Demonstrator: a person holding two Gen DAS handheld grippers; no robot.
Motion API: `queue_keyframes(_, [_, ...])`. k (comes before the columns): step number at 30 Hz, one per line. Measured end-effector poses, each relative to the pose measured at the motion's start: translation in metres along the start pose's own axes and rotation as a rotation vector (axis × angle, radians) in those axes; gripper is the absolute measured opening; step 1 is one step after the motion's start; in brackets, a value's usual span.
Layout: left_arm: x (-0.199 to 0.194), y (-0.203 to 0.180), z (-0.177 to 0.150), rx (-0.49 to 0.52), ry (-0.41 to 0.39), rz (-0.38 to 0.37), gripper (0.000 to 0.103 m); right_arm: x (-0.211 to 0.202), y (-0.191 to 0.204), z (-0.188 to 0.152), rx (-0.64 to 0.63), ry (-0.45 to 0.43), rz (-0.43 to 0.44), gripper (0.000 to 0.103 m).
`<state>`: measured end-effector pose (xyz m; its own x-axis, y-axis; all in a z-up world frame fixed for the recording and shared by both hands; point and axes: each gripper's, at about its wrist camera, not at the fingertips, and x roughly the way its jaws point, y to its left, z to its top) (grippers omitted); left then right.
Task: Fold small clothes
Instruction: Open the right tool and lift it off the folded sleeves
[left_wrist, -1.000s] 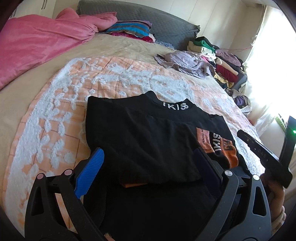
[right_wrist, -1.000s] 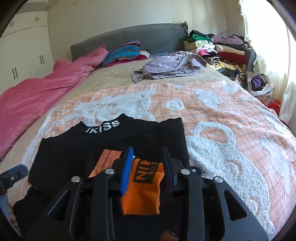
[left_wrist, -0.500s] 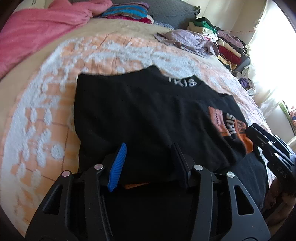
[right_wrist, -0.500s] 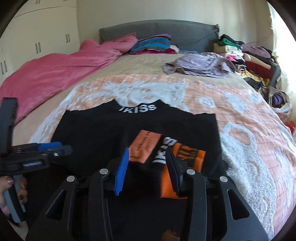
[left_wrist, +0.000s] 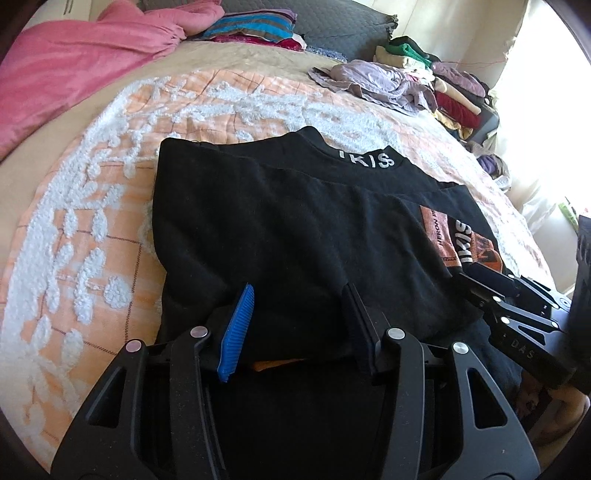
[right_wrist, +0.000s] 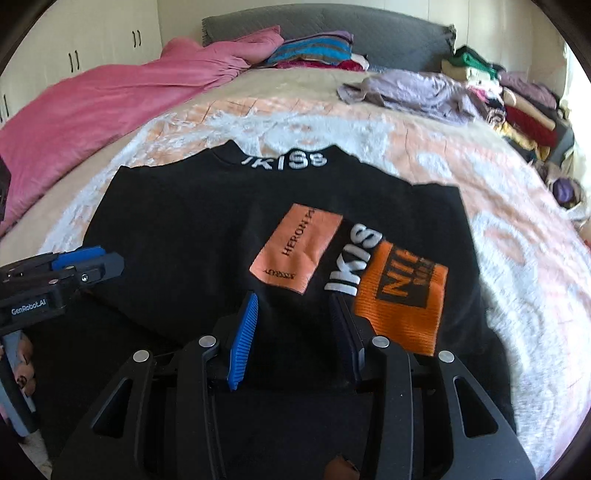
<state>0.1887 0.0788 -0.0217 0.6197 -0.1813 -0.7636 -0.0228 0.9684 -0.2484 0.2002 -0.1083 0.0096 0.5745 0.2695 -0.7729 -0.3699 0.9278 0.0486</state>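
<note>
Two grippers work over one black top (right_wrist: 192, 236) lying folded on the peach-and-white bedspread (right_wrist: 517, 243), near the bed's foot.

Left to right, right-wrist view: pink blanket (right_wrist: 103, 107) along the left side of the bed. Left gripper (right_wrist: 92, 264) enters from the left edge at the top's left side; body label reads "GenRobot.AI". Its fingers lie close together in this side-on view; in its own camera the left gripper (left_wrist: 299, 314) shows a plain gap between the blue pad and the black one, with the folded hem of the top (left_wrist: 277, 236) lying in that gap. Cannot tell whether cloth is pinched.

Centre: collar band reads "IKISS" in white. Below it, a peach patch (right_wrist: 295, 251) reads "HERON", rest cut off; a smaller line is illegible. Beside it, white "IKIS" on black, then an orange cuff (right_wrist: 402, 302) with black block letters, "NI" legible.

Right gripper (right_wrist: 295, 317): jaws parted, hem between the pads, grip unconfirmed.

Far right: lilac garment (right_wrist: 417, 92), then stacked clothes (right_wrist: 517, 103).
</note>
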Motion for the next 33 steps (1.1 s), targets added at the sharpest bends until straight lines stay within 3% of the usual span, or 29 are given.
queue_keyframes(8, [-0.003,0.0,-0.002,0.002,-0.004,0.006,0.042,-0.004,0.0,0.0,0.048,-0.016,0.012,0.043])
queue_keyframes(12, [-0.005,0.001,-0.003,-0.001,-0.006,0.006,0.042,-0.015,-0.005,-0.001,0.1,-0.046,0.039,0.049])
queue_keyframes(15, [-0.008,0.001,-0.005,-0.002,-0.006,0.006,0.042,-0.024,-0.007,-0.003,0.116,-0.066,0.038,0.06])
queue_keyframes(21, [-0.013,0.002,-0.006,-0.012,-0.006,0.0,0.044,-0.036,-0.013,-0.009,0.144,-0.093,0.03,0.064])
queue_keyframes(25, [-0.019,0.0,-0.005,-0.003,-0.01,0.006,0.05,-0.046,-0.015,-0.012,0.158,-0.125,0.027,0.077])
queue_keyframes(30, [-0.028,-0.002,-0.007,-0.011,-0.022,-0.002,0.061,-0.058,-0.019,-0.015,0.172,-0.158,0.016,0.079])
queue_keyframes(33, [-0.035,-0.001,-0.007,-0.02,-0.037,-0.003,0.068,-0.063,-0.021,-0.019,0.188,-0.172,0.019,0.093])
